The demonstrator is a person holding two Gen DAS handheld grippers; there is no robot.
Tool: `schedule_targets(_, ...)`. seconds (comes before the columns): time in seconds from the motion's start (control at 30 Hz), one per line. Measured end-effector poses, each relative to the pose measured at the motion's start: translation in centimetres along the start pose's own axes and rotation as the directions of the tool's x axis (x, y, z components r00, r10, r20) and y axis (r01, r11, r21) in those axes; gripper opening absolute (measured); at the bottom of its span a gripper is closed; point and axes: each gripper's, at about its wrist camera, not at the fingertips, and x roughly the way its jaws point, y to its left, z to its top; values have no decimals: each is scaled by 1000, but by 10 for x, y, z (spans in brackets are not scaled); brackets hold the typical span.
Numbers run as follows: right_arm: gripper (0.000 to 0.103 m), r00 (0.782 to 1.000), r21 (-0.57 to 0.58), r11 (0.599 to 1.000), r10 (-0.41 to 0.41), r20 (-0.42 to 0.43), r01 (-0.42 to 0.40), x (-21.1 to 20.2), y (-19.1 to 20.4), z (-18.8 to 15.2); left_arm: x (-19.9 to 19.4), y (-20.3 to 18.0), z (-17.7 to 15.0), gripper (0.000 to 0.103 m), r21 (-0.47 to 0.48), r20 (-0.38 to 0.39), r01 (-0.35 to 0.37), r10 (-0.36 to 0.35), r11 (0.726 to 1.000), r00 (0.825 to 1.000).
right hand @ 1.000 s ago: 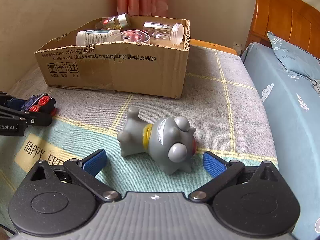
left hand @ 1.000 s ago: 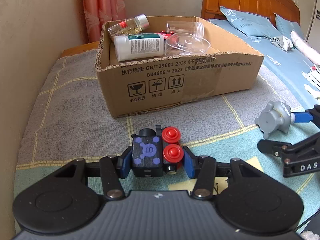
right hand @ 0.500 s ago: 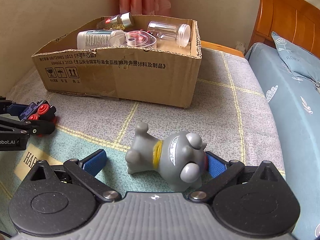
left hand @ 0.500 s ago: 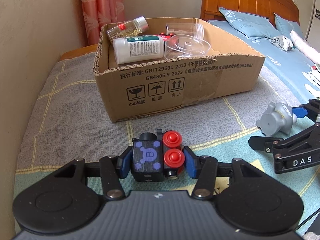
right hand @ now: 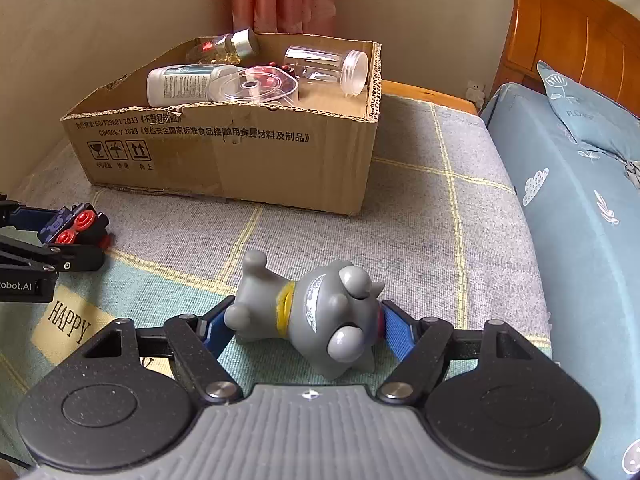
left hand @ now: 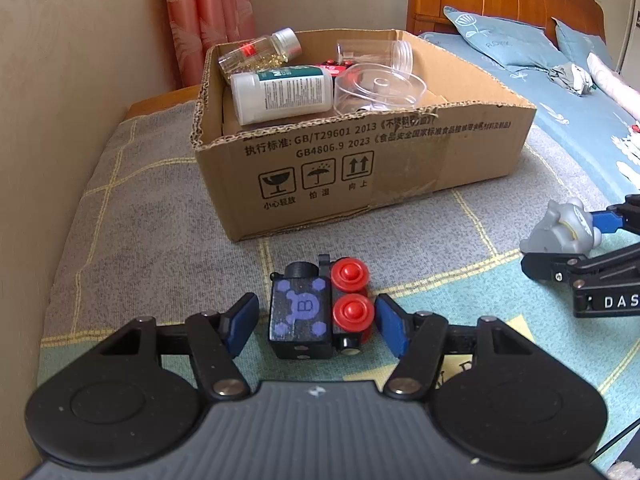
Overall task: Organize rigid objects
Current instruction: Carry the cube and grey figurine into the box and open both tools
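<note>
In my right wrist view the grey toy figure (right hand: 316, 316) lies on its side on the blanket (right hand: 420, 216), directly between the fingers of my right gripper (right hand: 302, 330). Its long axis runs across the gap, feet toward the left pad, head toward the right. Those fingers have just been closing, and both blue pads now look pressed against the figure, so I judge it clamped.

My left gripper (left hand: 316, 330) brackets the toy train (left hand: 318, 312). Its fingers have just been opening and stand apart, with a clear gap on each side, so the train rests loose on the blanket, its length pointing away from me toward the cardboard box (left hand: 360, 160).

The box sits straight ahead of both hands, already holding a white bottle (left hand: 280, 94) and clear containers. The figure is the thing in hand, so the lift into the box falls to my right side.

The left view shows the train's gaps plainly; the right view shows only its wheels, far left.
</note>
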Motion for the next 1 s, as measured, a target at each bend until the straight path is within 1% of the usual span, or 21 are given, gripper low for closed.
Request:
schedule_targets(0.07, 79, 1000, -5, 1000, 8, -2, -8, -1, -1, 0, 0, 0, 1, 64, -6, -4, 2, -2, 1000, 1000)
schedule_targets(0.13, 79, 1000, -8, 1000, 8, -2, -8, -1, 0, 0, 0, 0, 3, 62, -16, -11, 4, -4, 1000, 1000)
schedule_targets(0.2, 79, 1000, -14, 1000, 15, -4, -15, -2, 0, 0, 0, 2, 4, 49, -32, -18, 21, -22, 999, 1000)
schedule_targets(0.27, 79, 1000, -25, 999, 25, -4, -25, -3, 1, -1, -1, 3, 4, 49, -33, -20, 32, -33, 999, 999)
schedule_targets(0.37, 79, 999, -49, 998, 40, -10, -40, -6, 1, -1, -4, 2, 5, 49, -22, -24, 29, -29, 999, 999)
schedule_targets(0.47, 78, 998, -77, 995, 66, -18, -67, -11, 1, 0, -13, 1, 7, 48, -9, -19, 47, -47, 999, 999)
schedule_targets(0.67, 78, 995, -145, 984, 99, -28, -102, -26, -1, 3, -37, -4, 17, 48, 56, 3, 52, -52, 997, 999)
schedule_targets(0.83, 78, 990, -178, 974, 136, -34, -140, -40, -6, 10, -59, -5, 33, 48, 87, 55, 61, -66, 994, 996)
schedule_targets(1.0, 78, 988, -200, 967, 157, -12, -156, -54, -7, 22, -71, -4, 61, 48, 114, 115, 66, -79, 991, 990)
